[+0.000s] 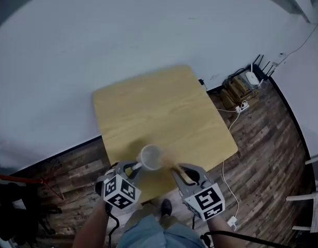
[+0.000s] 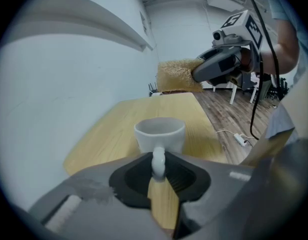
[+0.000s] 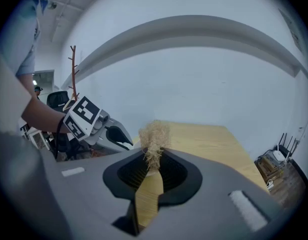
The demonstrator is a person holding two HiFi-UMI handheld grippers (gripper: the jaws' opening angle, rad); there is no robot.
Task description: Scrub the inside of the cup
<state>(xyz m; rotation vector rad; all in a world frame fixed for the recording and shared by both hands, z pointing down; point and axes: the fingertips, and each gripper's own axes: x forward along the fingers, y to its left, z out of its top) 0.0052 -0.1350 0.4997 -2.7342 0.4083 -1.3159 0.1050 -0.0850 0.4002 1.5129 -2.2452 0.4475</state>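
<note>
Head view, lower left of the frame: the left gripper (image 1: 132,169) points up the picture toward the near edge of the light wooden table (image 1: 164,107). Just to its right is the white cup (image 1: 151,157), mouth up, over the near part of the tabletop; whether its base rests on the wood cannot be told. Right of the cup, the right gripper (image 1: 183,174) angles inward with a tan fibre brush (image 1: 176,167) at its tip, close beside the cup's rim. At the far right, a power strip (image 1: 242,106) and cables lie on the plank floor (image 1: 262,138).

In the left gripper view, the gripper's (image 2: 159,173) jaws are clamped on the cup's handle (image 2: 158,160), which stands upright in the narrow gap between them. The cup's body (image 2: 160,133) is just beyond, at centre frame. At upper right, the right gripper (image 2: 198,74) hangs above the table (image 2: 118,129), the bristly brush (image 2: 178,75) jutting from it to the left.

In the right gripper view, the left gripper (image 3: 118,136) sits at middle left. At centre, the right gripper's (image 3: 152,168) jaws are pressed together on the base of the brush (image 3: 155,134), its frayed tuft sticking up past them. The table (image 3: 214,139) stretches off to the right.
</note>
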